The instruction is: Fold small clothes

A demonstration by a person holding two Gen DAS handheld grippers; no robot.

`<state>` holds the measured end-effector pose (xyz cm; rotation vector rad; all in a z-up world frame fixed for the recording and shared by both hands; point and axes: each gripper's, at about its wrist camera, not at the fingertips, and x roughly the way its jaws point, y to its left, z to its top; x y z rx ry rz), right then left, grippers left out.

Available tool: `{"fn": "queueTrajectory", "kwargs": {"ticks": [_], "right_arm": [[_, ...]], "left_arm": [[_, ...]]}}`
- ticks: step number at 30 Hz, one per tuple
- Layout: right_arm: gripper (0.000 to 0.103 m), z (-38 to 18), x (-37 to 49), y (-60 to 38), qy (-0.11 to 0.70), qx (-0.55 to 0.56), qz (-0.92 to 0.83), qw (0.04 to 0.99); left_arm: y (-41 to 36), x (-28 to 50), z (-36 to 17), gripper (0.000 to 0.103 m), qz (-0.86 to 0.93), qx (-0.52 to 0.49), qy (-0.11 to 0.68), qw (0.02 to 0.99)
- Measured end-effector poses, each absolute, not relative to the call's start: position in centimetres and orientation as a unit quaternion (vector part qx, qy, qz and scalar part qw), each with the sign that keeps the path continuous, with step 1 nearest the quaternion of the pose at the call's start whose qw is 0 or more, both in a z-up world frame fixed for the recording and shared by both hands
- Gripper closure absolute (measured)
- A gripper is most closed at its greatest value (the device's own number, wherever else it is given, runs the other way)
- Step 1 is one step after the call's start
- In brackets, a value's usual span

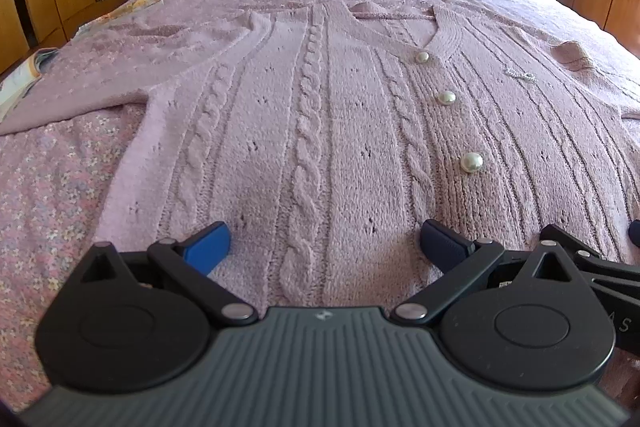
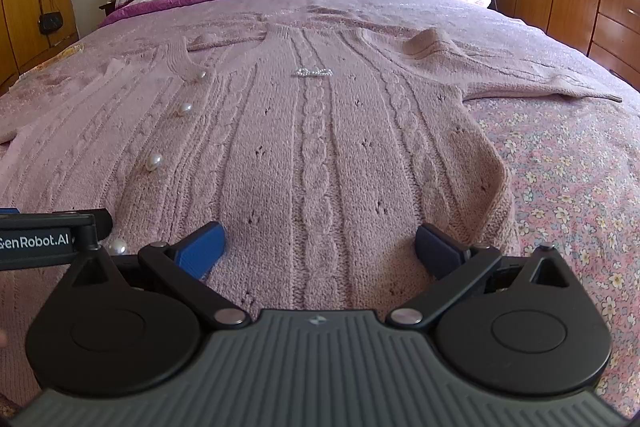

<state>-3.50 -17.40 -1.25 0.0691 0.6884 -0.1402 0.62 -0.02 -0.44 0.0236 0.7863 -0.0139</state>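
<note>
A: Hovering wide apart, the left gripper (image 1: 324,241) and right gripper (image 2: 320,245) both hold nothing; their blue pads sit just above the hem.

B: And the cardigan (image 1: 340,131)?

A: Spread flat, buttoned, on the bed (image 2: 568,195), sleeves out sideways.

B: Handling?

A: Soft, limp, thick knit, probably stretchy. I'd pinch the hem corners, clear of the buttons (image 1: 472,162).
</note>
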Motion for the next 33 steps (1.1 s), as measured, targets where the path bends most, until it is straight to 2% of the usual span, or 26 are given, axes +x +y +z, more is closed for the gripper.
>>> {"fn": "queueTrajectory", "kwargs": {"ticks": [33], "right_arm": [[0.000, -0.7, -1.8, -17.2, 0.371, 0.035, -0.076, 0.925]], "left_arm": [[0.0, 1.9, -0.5, 0.000, -0.011, 0.014, 0.412, 0.911]]}}
